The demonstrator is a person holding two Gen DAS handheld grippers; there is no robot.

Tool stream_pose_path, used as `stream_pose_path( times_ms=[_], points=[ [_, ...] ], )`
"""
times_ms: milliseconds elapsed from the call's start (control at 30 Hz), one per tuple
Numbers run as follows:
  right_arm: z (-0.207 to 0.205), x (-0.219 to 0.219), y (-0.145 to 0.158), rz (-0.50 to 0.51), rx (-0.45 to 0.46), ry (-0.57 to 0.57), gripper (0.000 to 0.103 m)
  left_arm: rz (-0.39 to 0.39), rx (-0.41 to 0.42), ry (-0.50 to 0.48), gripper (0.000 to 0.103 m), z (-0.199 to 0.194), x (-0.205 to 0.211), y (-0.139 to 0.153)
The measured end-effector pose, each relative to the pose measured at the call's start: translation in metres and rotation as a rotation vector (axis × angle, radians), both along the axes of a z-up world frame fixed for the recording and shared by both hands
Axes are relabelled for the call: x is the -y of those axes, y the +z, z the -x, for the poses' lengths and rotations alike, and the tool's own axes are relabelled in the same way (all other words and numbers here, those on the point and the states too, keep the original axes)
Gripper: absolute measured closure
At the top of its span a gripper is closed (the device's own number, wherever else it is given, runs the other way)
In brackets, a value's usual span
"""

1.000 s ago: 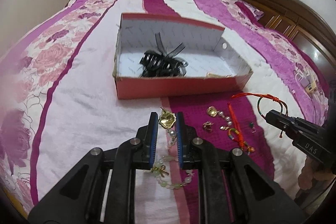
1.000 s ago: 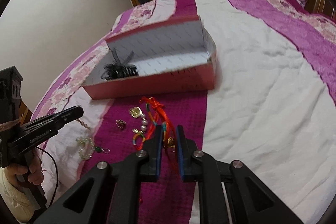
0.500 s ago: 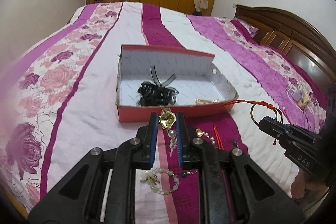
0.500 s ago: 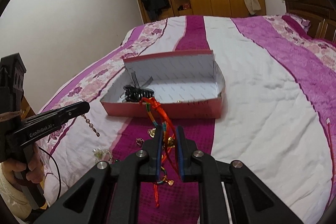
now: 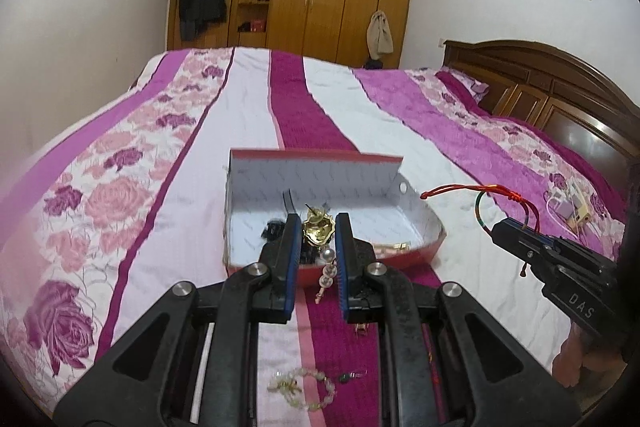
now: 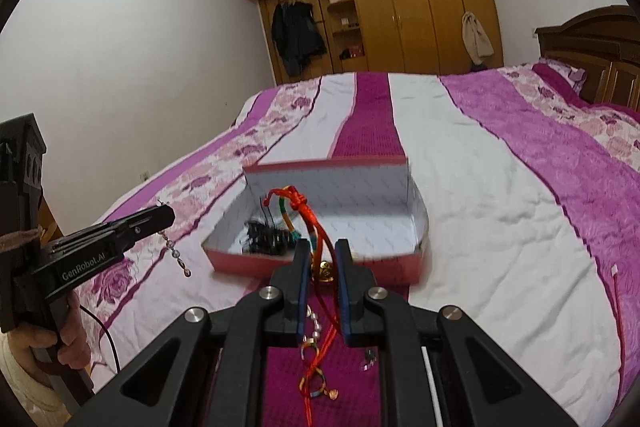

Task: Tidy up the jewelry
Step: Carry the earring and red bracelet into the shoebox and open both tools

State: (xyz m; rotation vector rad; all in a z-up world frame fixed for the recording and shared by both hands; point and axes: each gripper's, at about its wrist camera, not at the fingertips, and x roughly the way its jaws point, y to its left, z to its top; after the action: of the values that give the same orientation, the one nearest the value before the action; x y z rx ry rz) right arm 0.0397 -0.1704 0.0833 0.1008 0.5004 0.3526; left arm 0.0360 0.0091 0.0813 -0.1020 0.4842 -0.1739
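Where the left wrist camera looks along its own fingers, the left gripper (image 5: 318, 231) is closed on a gold earring (image 5: 317, 230), whose pearl drops (image 5: 327, 269) hang below the fingertips. Just beyond the fingers sits the red box (image 5: 434, 241) on the bed (image 5: 120, 187), its white inside holding a black hair clip (image 5: 274, 229) and a small gold piece (image 5: 394, 247) near its front wall. Nearer the camera than the box, a pale bead bracelet (image 5: 304, 387) lies on the bedspread with a small green earring (image 5: 344, 379) just beside it. Right of the box, the right gripper (image 5: 502, 231) is held above the bed, pinching a red cord bracelet (image 5: 480, 197) that loops up from its tip.

From the right wrist camera, the right gripper (image 6: 322, 247) is closed on the red cord bracelet (image 6: 308, 223), whose knotted loop rises in front of the red box (image 6: 312, 263) and whose tails dangle below the fingers. Under them, nearer than the box, a pearl piece (image 6: 316, 325) and a gold piece (image 6: 324, 273) lie on the magenta stripe. Left of the box, the left gripper (image 6: 166, 213), held by a hand (image 6: 44, 347), carries the gold earring with its pearl drops (image 6: 176, 253) hanging free.
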Motion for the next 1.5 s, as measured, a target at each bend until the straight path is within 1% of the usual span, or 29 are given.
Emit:
stream_pose_path(
  times_ms=[233,433,600,833,1067,1300,1500],
  points=[
    [-0.013,-0.003,0.014,-0.018,0.052,-0.014,0.089,0.007,0.060,0.010,0.095,-0.014,0.000,0.009],
    [-0.026,-0.005,0.019,-0.031,0.086,-0.033,0.089,0.024,0.088,0.033,0.095,-0.028,-0.002,0.009],
    [-0.040,-0.009,0.018,-0.028,0.095,-0.046,0.089,0.016,0.090,0.053,0.094,-0.041,-0.002,0.004],
    [-0.062,-0.015,0.008,-0.013,0.087,-0.068,0.089,-0.002,0.078,0.074,0.094,-0.062,0.002,-0.010],
    [-0.088,-0.021,-0.009,0.015,0.051,-0.082,0.089,-0.027,0.024,0.086,0.094,-0.088,0.008,-0.031],
    [-0.121,-0.026,-0.035,0.044,-0.032,-0.082,0.089,-0.039,-0.040,0.097,0.094,-0.109,0.011,-0.052],
    [-0.141,-0.026,-0.058,0.062,-0.110,-0.084,0.089,-0.052,-0.101,0.093,0.094,-0.122,0.013,-0.068]
  ],
)
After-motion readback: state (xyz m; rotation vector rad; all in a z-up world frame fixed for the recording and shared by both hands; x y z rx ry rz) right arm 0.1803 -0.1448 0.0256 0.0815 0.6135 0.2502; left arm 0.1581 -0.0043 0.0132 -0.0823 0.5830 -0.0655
